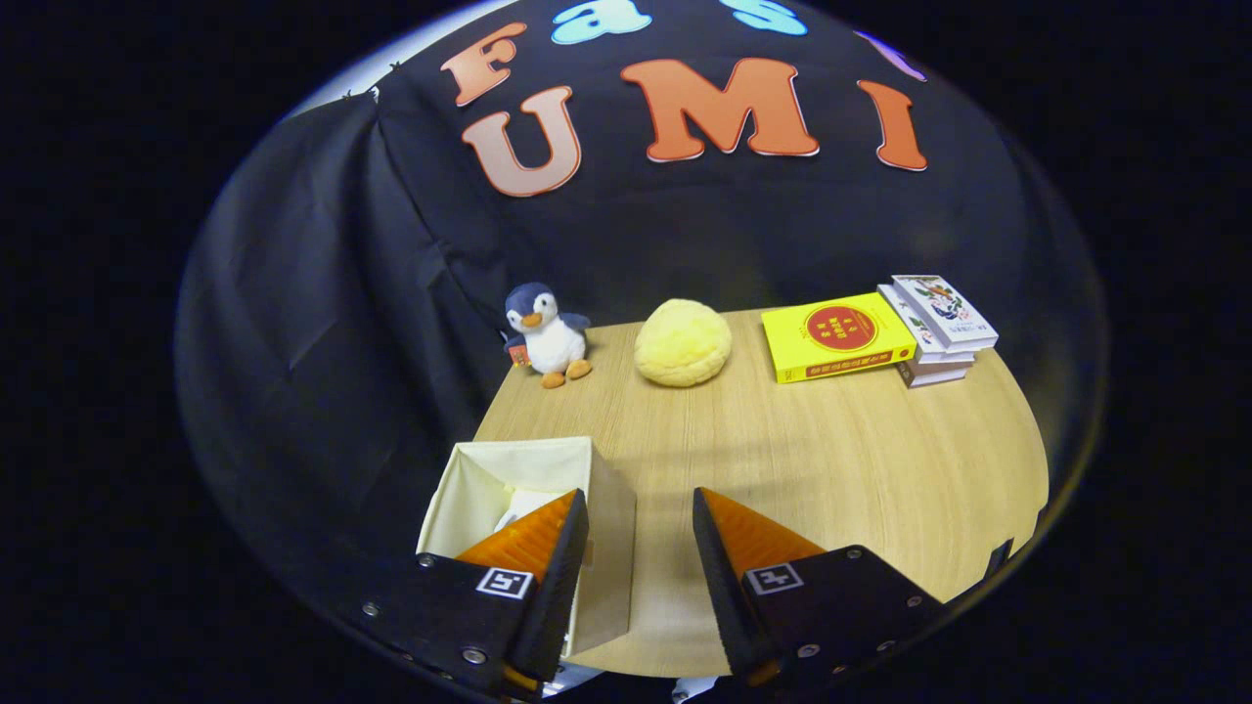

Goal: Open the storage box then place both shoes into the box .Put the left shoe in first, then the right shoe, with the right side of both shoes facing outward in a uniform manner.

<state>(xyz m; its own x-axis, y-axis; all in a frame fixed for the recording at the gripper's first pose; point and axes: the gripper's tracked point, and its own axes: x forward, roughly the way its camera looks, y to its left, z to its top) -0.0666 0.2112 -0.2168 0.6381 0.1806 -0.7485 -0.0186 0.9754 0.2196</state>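
A cream fabric storage box (587, 489) stands open on the wooden table, under and just ahead of my left finger. Something white, which I cannot identify, lies inside the box (523, 506). My gripper (641, 504) hangs above the table with its fingers apart and nothing between them. The left finger (543, 543) is over the box's opening and the right finger (748, 548) is over bare table beside the box's right wall.
At the back of the wooden table (831, 460) stand a plush penguin (546, 334), a yellow round plush (683, 342), a yellow book (836, 337) and a small stack of books (939, 328). Black cloth walls close the booth behind and to the left.
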